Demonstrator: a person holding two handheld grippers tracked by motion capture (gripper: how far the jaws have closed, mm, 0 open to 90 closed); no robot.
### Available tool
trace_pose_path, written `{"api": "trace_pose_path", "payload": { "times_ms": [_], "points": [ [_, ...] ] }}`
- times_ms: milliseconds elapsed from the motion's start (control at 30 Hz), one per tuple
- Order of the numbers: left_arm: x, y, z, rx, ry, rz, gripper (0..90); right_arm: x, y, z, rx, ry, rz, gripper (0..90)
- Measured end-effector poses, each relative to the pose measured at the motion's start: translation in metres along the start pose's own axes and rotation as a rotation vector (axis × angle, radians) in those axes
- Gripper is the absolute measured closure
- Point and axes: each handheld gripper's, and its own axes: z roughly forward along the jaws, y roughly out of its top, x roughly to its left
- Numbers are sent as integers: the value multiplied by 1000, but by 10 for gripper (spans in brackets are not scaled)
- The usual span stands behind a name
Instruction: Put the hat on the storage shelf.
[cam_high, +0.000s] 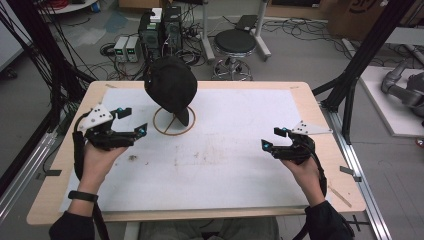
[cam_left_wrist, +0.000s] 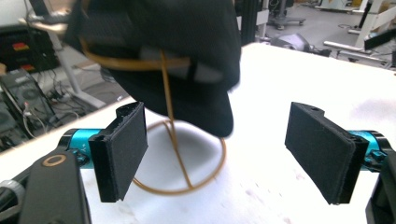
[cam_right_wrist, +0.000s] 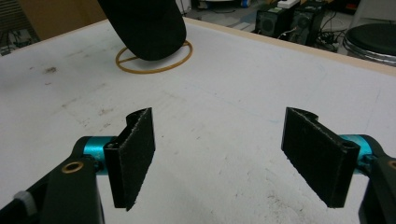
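- Person's forearms, lower edge of the high view: dark sleeves enter from the bottom; the left wrist carries a black band (cam_high: 82, 196).
- Left tongs (cam_high: 131, 121), left of centre in the high view: held in the left hand (cam_high: 97, 155), jaws spread apart and empty, a grey three-cornered plate on top. In the left gripper view the two black pads (cam_left_wrist: 123, 149) stand wide, with the stand's base ring between them farther off.
- Right tongs (cam_high: 272, 138), right of centre in the high view: held in the right hand (cam_high: 302, 165), jaws likewise parted, gripping nothing. In the right gripper view bare white surface lies between the pads (cam_right_wrist: 133, 154).
- Black cap (cam_high: 170, 85), upper centre of the high view: perched on a thin golden wire stand (cam_high: 173, 121), brim hanging down toward the base ring. The left tongs are near the stand; the right tongs are well apart from it.
- Desk (cam_high: 320, 200): pale wooden top covered by a scuffed white sheet (cam_high: 225, 165).
- Background, top of the high view: a black round stool (cam_high: 234, 42), electronic boxes and cables on the floor.
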Motion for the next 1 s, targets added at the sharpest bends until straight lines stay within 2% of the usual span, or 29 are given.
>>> {"api": "trace_pose_path", "payload": {
  "times_ms": [100,200,400,500,600,867,933,1000],
  "points": [
    [-3,-14,7,44,-23,-31,208,0,-2,0,-1,-5,3,235],
    [-5,-22,10,40,-34,-44,201,-1,-5,-1,-3,-21,10,219],
    [-8,-33,19,64,-43,-45,200,-1,-12,-2,-3,-56,42,207],
    [-7,-39,21,78,-52,-45,200,0,-15,-1,8,-62,34,207],
    [-7,-42,23,87,-46,-47,200,0,-17,0,12,-75,35,207],
    [-5,-43,24,89,-61,-58,200,-4,-20,-1,19,-103,47,208],
    [-3,-44,25,96,-68,-73,196,-5,-21,-1,22,-102,53,207],
    [-3,-45,25,99,-61,-65,191,-5,-21,-1,22,-101,55,207]
  ]
}}
